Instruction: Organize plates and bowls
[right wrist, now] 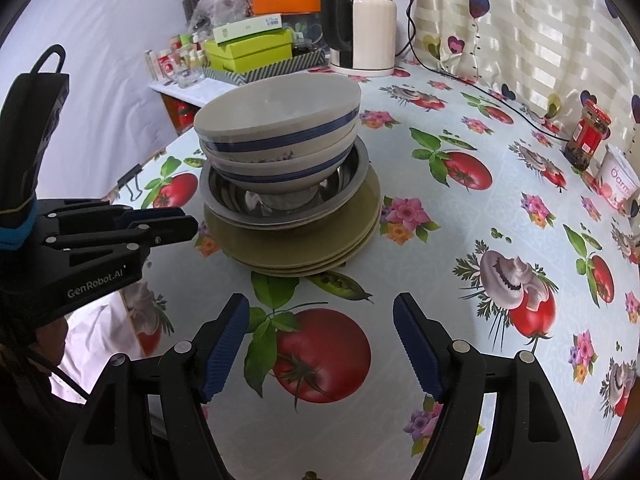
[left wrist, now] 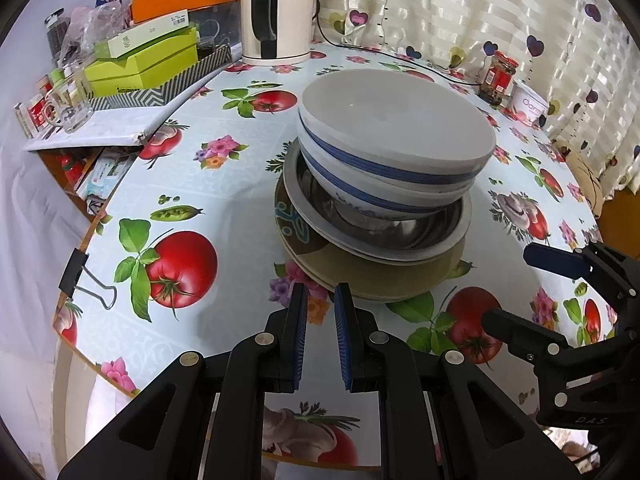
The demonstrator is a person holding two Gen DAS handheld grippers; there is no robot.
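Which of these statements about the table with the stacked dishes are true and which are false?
1. Two white ceramic bowls with blue bands sit nested at the top of the stack. True.
2. The shiny steel bowl rests directly on the tablecloth. False: it sits on olive-green plates.
3. The right gripper is closed on a plate. False: its jaws stand apart over the tomato-print tablecloth, with nothing between them.
4. The left gripper is nearly shut and holds nothing. True.
5. A white electric kettle with a black handle stands behind the stack. True.
6. The red-lidded glass jar lies tipped over. False: it stands upright.
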